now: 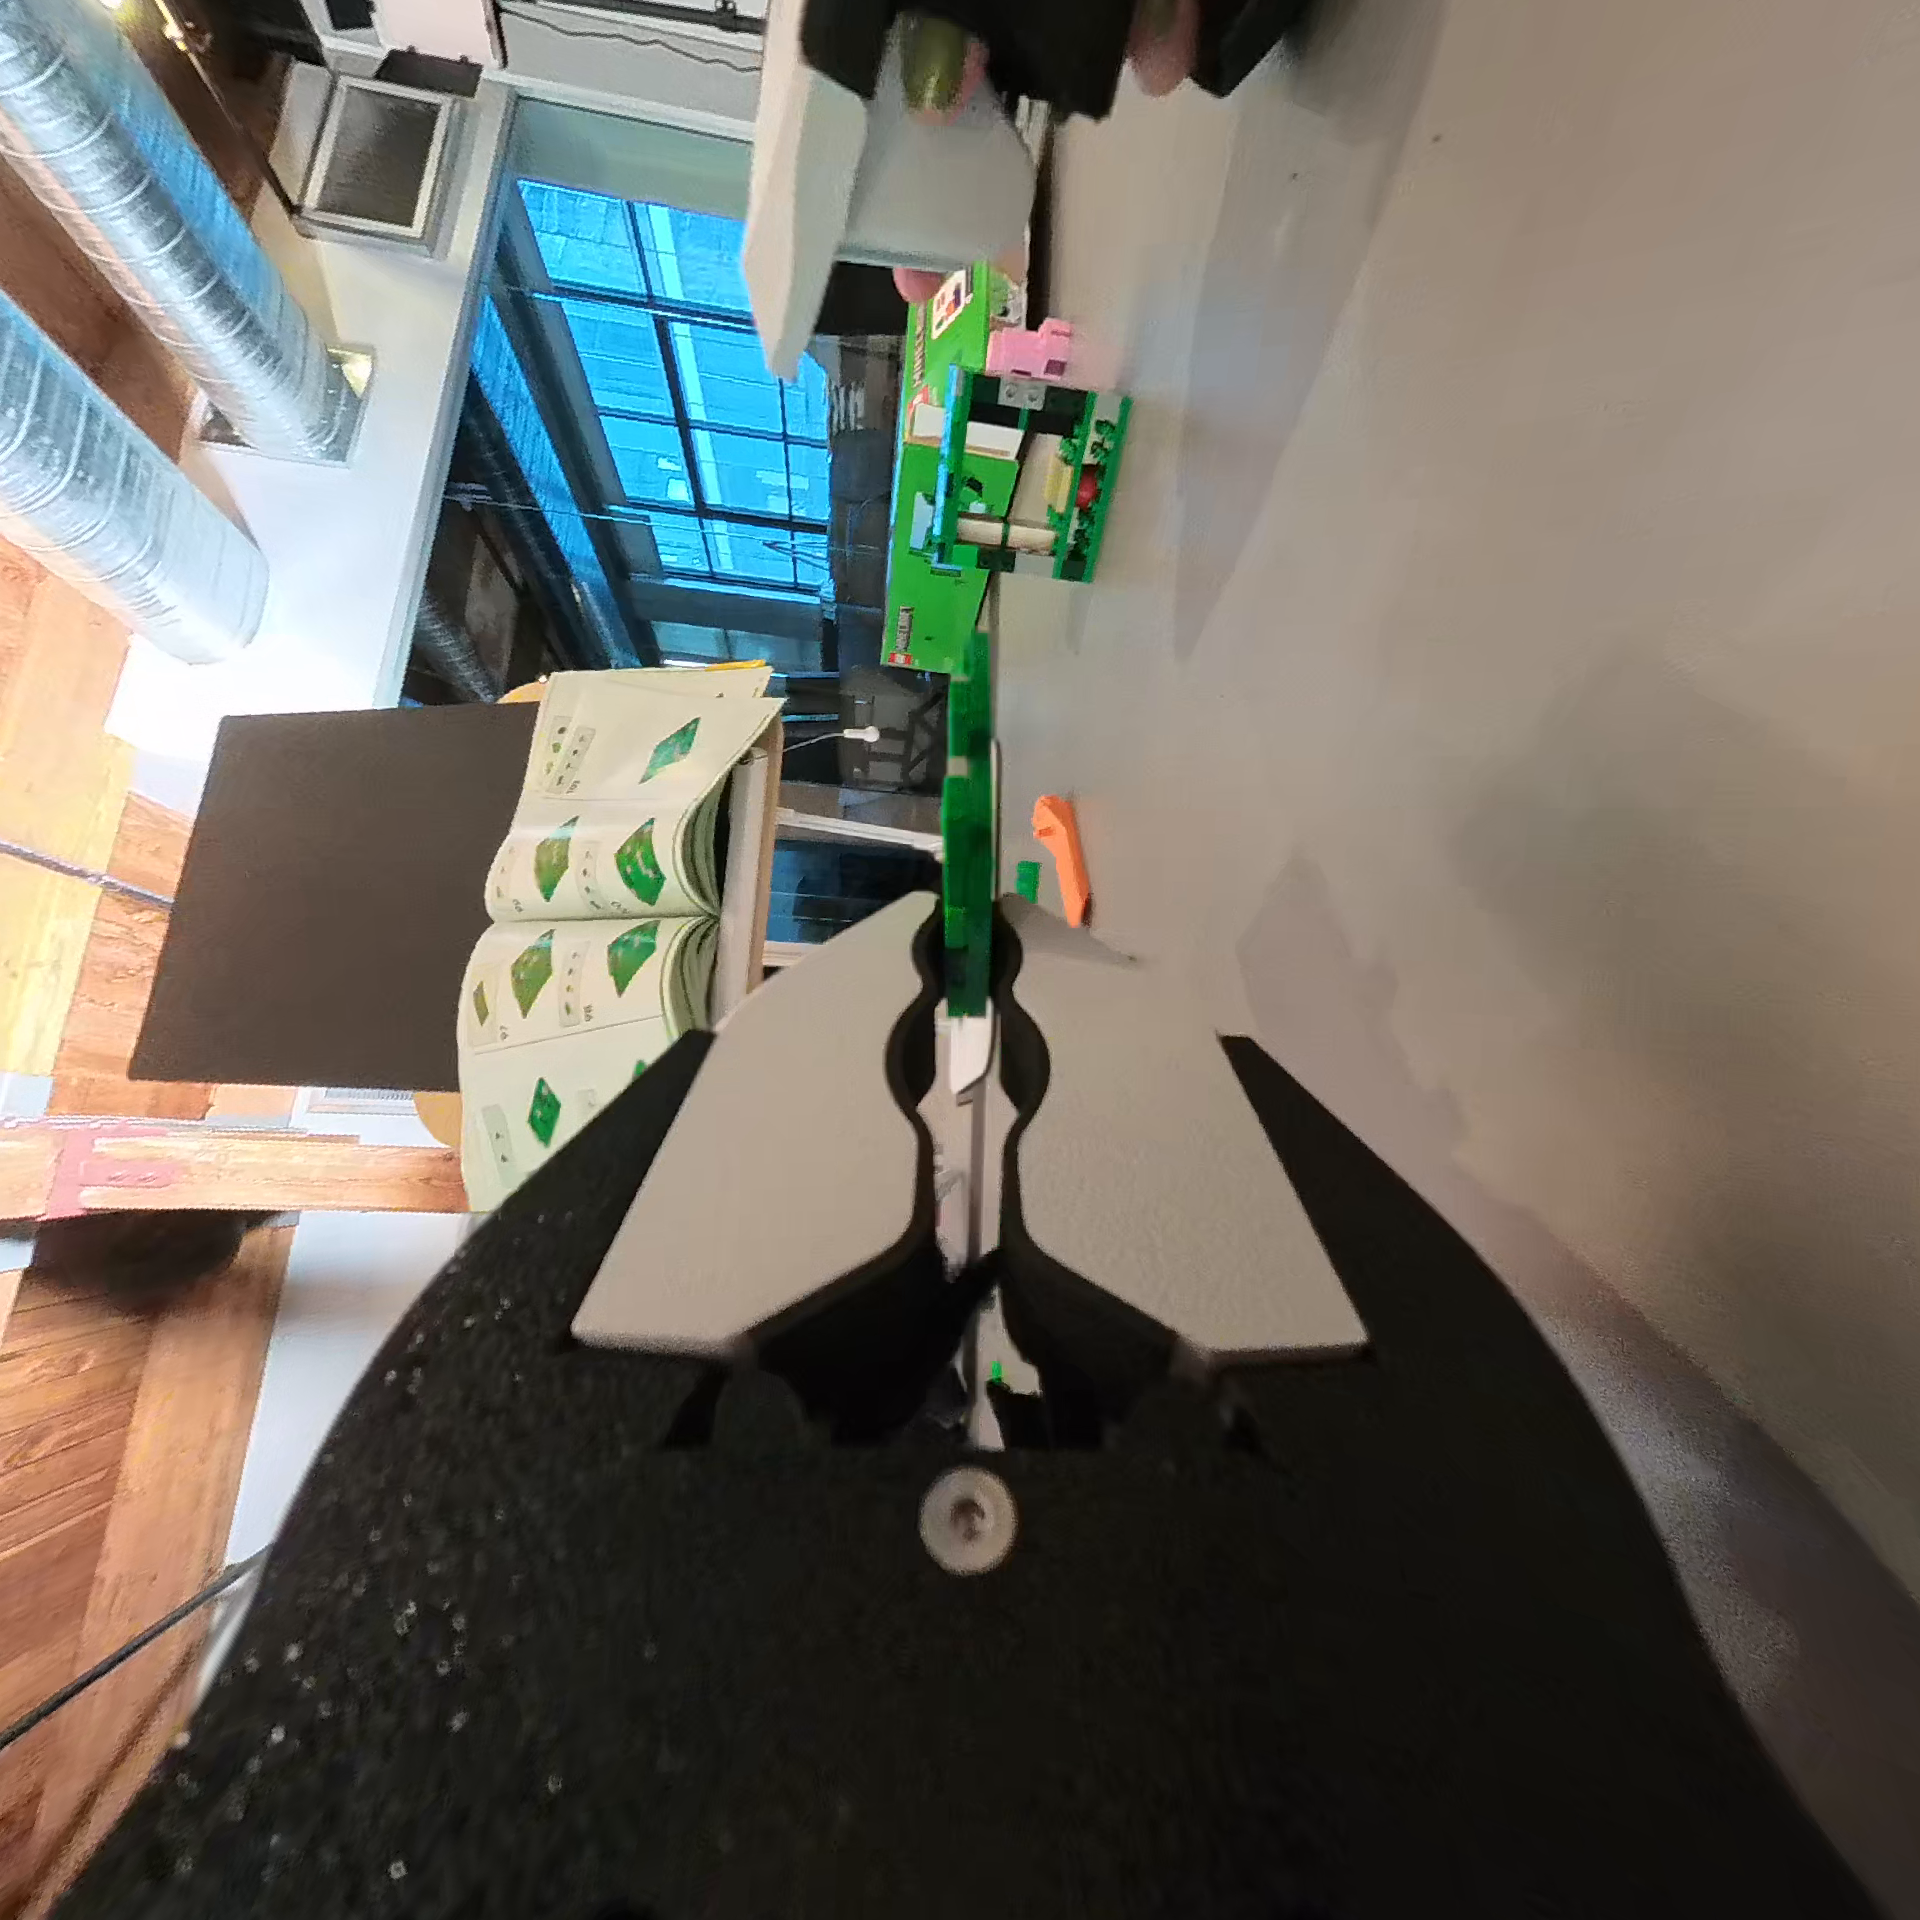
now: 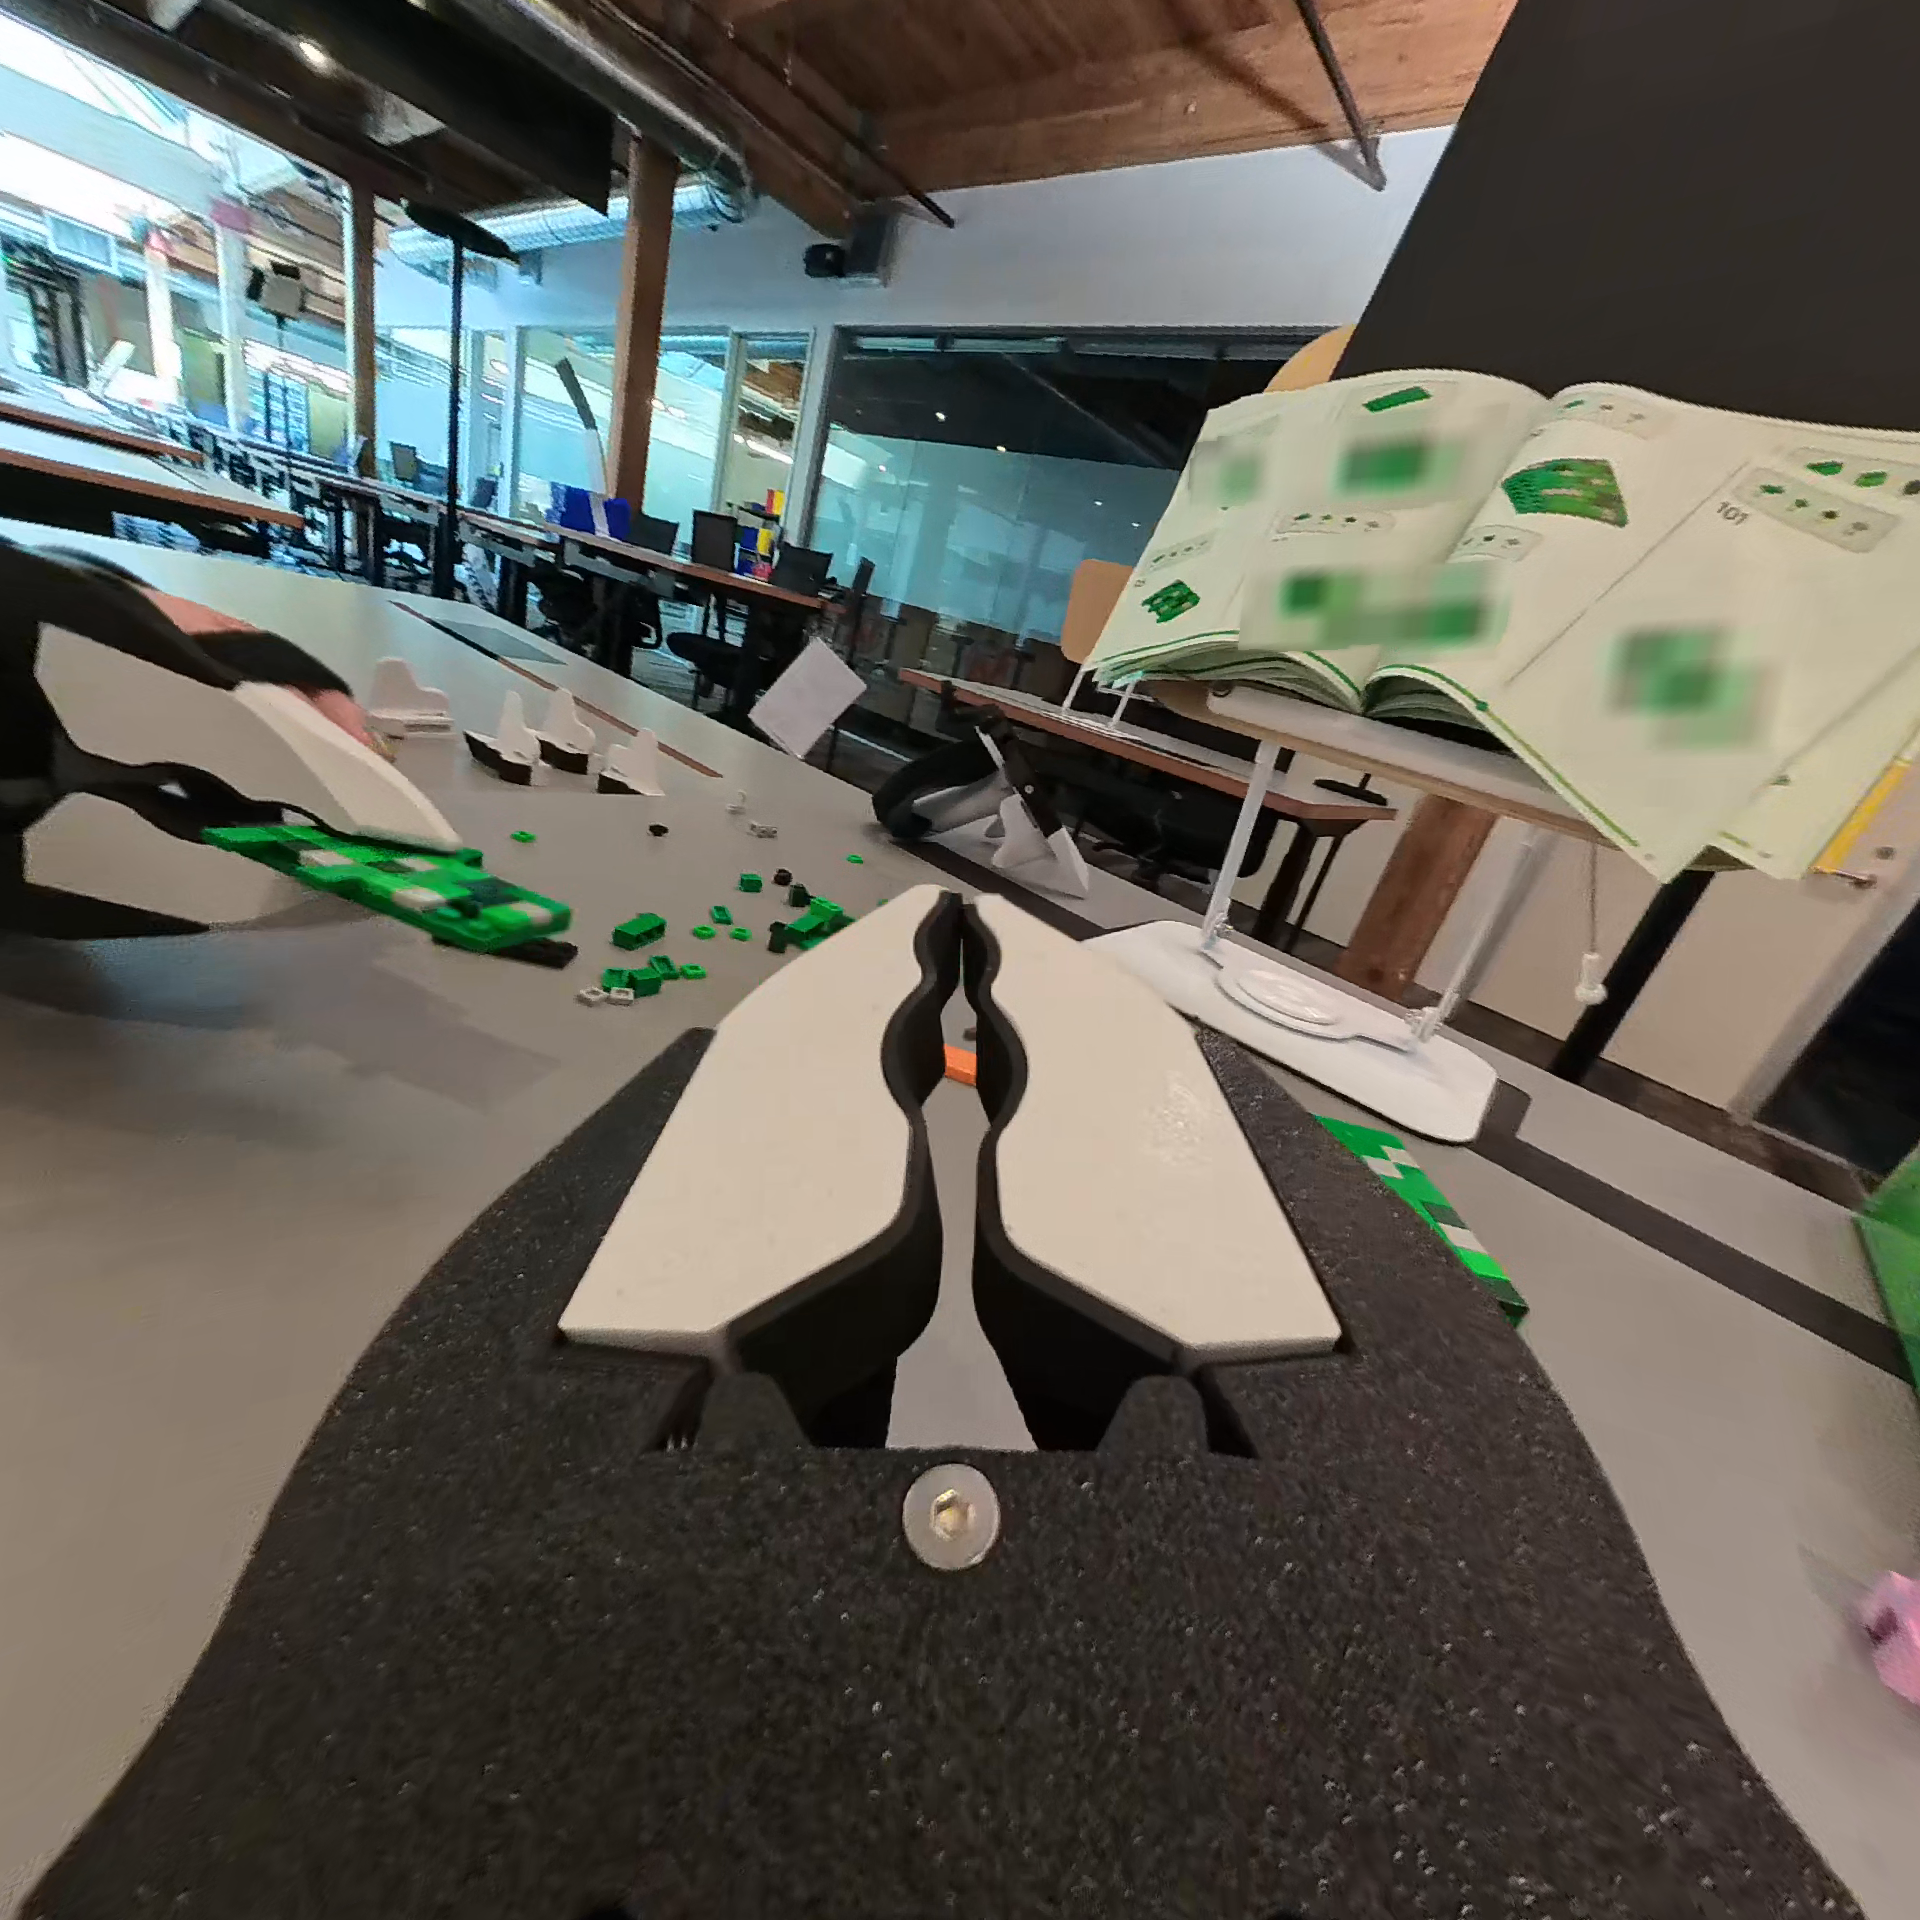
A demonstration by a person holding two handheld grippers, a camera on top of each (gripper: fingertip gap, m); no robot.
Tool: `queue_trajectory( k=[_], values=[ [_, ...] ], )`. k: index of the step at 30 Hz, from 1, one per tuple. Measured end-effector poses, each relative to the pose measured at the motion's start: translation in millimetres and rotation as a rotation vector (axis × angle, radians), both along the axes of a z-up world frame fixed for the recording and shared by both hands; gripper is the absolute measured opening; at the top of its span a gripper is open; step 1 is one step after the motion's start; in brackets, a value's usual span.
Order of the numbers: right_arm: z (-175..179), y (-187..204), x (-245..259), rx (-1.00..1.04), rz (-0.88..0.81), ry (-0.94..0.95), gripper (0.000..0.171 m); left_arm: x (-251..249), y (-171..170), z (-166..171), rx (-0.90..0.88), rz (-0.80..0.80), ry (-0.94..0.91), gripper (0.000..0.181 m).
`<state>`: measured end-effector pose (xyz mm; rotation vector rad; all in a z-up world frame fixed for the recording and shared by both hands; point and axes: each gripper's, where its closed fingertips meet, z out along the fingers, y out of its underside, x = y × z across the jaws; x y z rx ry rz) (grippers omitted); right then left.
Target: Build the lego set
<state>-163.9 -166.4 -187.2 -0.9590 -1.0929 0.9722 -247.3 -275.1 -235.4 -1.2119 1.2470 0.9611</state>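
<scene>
Left gripper (image 1: 971,940): my fingers clamp green lego plate (image 1: 966,831), centre of frame.
Right gripper (image 2: 961,914): my fingers nearly closed, holding nothing.
Loose bricks (image 2: 727,925): on table (image 2: 260,1143), left of centre.

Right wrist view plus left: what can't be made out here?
- Instruction booklet: several diagrams blurred, right wrist view.
- Orange piece: mostly hidden behind the right gripper fingers.
- Green plate assembly: edge-on in the left gripper, top face unseen.
- Pink piece: cut by frame edge, blurred.
</scene>
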Motion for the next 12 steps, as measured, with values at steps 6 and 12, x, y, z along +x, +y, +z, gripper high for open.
queue_trajectory(
  k=[6, 12],
  values=[
    [-1.4, 4.3, -0.1, 0.008, -0.031, -0.007, 0.0, 1.3, -0.6, 2.0, 0.021, -0.006, 0.006, 0.006],
    [-3.5, 2.4, -2.0, 0.023, -0.027, -0.02, 0.0, 2.3, -1.4, 6.8, 0.061, -0.018, -0.004, 0.006]
  ],
)
